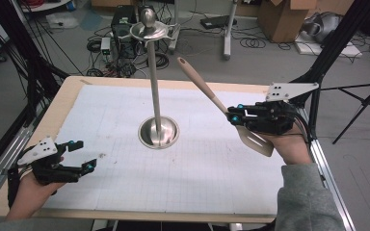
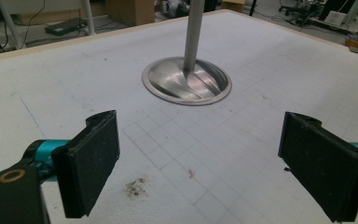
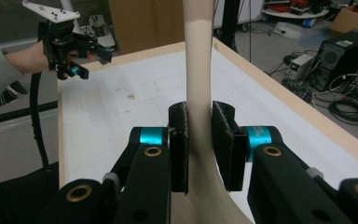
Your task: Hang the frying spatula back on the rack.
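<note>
The right hand-held gripper [image 1: 232,117] is clenched on the neck of a beige slotted spatula [image 1: 220,107], held up off the desk [image 1: 125,192] to the right of the steel stand [image 1: 158,131]. In the right gripper view the black pads [image 3: 179,144] squeeze the spatula's neck [image 3: 199,70] from both sides, its handle running away ahead. From above, the handle tip leans up and in toward the stand's pole, stopping just short of it, and the slotted blade hangs low over the person's right palm. The stand rises from a round dished base on the white gridded mat [image 1: 106,120], with a small tray and a knob on top; nothing lies between it and the spatula. Well to the stand's left and nearer the person, the left hand-held gripper [image 1: 87,155] sits released, jaws spread wide on nothing, with only a dark smudge [image 2: 135,185] on the mat between it and the stand's base [image 2: 187,80].
</note>
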Motion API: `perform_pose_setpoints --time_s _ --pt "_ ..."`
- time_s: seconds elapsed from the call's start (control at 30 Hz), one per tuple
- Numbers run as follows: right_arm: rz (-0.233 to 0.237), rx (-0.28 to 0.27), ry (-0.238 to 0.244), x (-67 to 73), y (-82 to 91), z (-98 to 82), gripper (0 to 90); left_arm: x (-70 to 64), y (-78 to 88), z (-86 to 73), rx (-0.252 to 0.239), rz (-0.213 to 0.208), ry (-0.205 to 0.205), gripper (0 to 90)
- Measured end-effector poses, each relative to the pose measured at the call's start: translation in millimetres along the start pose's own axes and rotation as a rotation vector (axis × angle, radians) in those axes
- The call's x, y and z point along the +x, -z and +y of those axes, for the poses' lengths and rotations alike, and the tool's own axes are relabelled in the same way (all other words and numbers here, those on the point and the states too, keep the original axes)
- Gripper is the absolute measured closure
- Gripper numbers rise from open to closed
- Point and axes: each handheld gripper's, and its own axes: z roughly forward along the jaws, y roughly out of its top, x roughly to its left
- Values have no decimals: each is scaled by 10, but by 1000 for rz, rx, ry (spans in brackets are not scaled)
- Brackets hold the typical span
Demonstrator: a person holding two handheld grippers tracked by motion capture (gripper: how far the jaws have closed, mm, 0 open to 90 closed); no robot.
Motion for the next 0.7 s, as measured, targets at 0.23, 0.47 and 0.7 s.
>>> perform_pose_setpoints --time_s 0.23,0.47,0.7 --pt "-2 -19 -4 -9 32 72 773 7 8 -4 -1 1 2 130" --pt "7 -27 1 -5 26 130 773 11 12 -14 0 -3 10 130" --pt "-6 -35 4 -20 14 218 773 23 20 -32 5 1 16 130"
